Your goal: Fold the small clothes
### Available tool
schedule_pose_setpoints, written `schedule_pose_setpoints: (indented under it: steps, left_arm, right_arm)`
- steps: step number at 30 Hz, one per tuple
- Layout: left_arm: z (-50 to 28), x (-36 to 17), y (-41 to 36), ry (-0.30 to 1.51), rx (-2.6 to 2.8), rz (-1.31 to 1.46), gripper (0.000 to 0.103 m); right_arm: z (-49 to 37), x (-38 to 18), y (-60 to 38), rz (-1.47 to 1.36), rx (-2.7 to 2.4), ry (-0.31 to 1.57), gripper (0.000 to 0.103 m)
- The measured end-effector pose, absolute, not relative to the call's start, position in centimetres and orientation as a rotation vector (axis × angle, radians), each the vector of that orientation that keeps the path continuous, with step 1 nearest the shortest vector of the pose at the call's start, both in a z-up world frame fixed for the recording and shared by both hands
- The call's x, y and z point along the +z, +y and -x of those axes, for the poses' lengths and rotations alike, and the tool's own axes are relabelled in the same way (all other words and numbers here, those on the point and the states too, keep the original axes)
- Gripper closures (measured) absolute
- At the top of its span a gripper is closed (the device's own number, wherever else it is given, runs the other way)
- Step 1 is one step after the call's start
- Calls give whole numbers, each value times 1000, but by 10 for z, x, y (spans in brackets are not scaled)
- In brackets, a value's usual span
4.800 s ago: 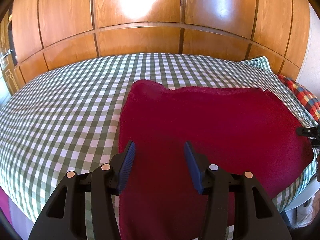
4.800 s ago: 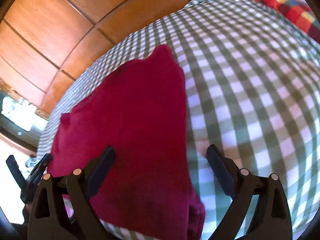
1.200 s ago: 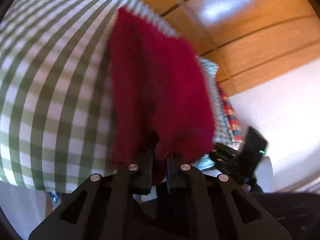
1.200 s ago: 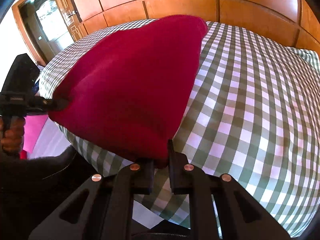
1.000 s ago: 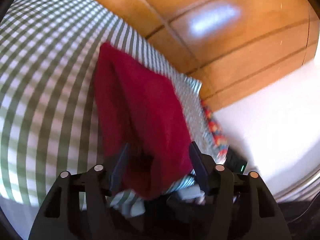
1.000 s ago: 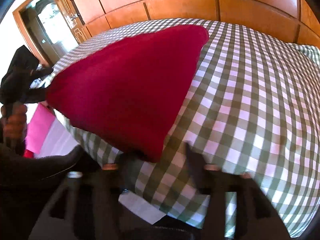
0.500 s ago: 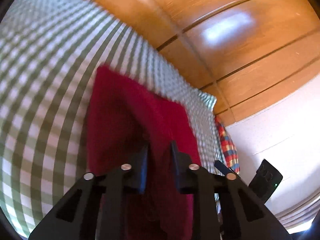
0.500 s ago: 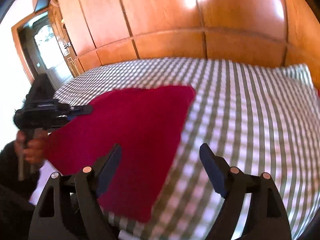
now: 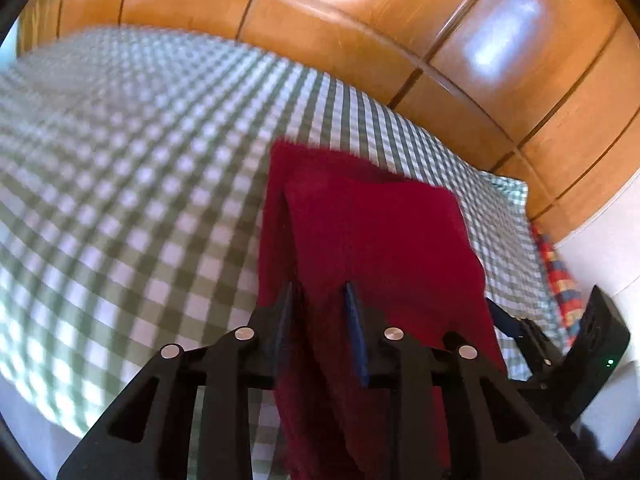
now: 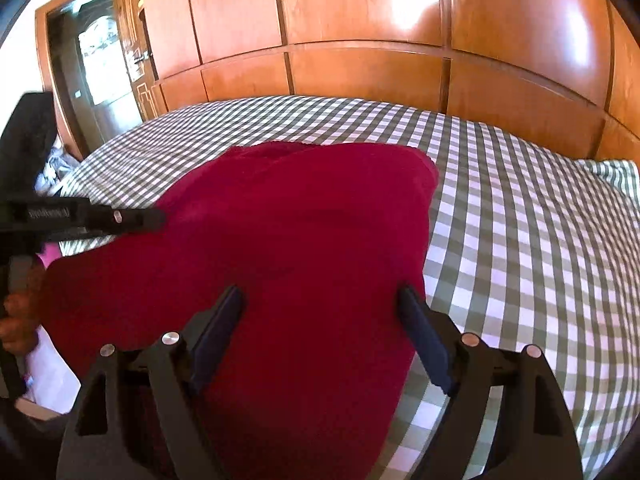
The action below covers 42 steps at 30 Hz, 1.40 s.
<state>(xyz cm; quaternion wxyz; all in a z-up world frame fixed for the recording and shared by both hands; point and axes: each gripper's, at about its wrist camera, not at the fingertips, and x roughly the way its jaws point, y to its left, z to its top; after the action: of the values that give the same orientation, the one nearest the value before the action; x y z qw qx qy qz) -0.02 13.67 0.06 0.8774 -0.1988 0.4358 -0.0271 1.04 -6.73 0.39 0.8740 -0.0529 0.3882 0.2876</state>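
The right wrist view shows the whole spread of the red garment (image 10: 288,240) lying on the green-and-white checked bed (image 10: 520,240), reaching from the middle of the bed to its near edge and draping over it; it also takes in the wooden wardrobe (image 10: 360,40) behind the bed, a doorway (image 10: 100,60) at far left, and the left hand-held gripper (image 10: 158,218) seen from the side, its black tip touching the left edge of the garment, with the person's hand (image 10: 20,316) gripping its handle. The left wrist view is blurred over the bed (image 9: 140,180) but shows what the other cannot: a folded layer of the red garment (image 9: 380,240) doubled over itself, with a narrow strip of the lower layer showing along its left side, plus a red plaid cloth (image 9: 560,280) at the bed's far right edge. In that view the left hand-held gripper (image 9: 320,320) has its fingers slightly apart with red fabric running between them; whether they pinch it cannot be told. The right hand-held gripper (image 10: 320,324) stands wide apart over the near part of the garment, holding nothing, and appears in the left view as a black body (image 9: 560,360) beside the garment's right edge.
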Motion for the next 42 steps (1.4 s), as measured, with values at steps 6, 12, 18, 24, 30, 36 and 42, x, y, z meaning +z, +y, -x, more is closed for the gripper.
schedule_pose_setpoints:
  steps: [6, 12, 18, 24, 30, 36, 42]
  left_arm:
    - [12, 35, 107, 779, -33, 199, 78]
    - [2, 20, 98, 813, -36, 148, 78]
    - [6, 7, 95, 837, -13, 117, 78]
    - [6, 1, 96, 846, -11, 115, 78]
    - [7, -4, 97, 848, -10, 115, 75]
    - [8, -13, 95, 847, -14, 116, 74]
    - [12, -14, 102, 844, 22, 159, 55]
  right_arm:
    - [-14, 30, -77, 126, 606, 818, 18]
    - [-29, 61, -92, 34, 614, 800, 18]
    - [-61, 59, -78, -39, 583, 870, 18]
    - [-76, 50, -56, -1, 579, 896, 18]
    - [-93, 33, -34, 40, 581, 939, 18]
    - [-106, -5, -15, 115, 552, 1031, 17]
    - [-102, -1, -22, 94, 552, 1005, 16]
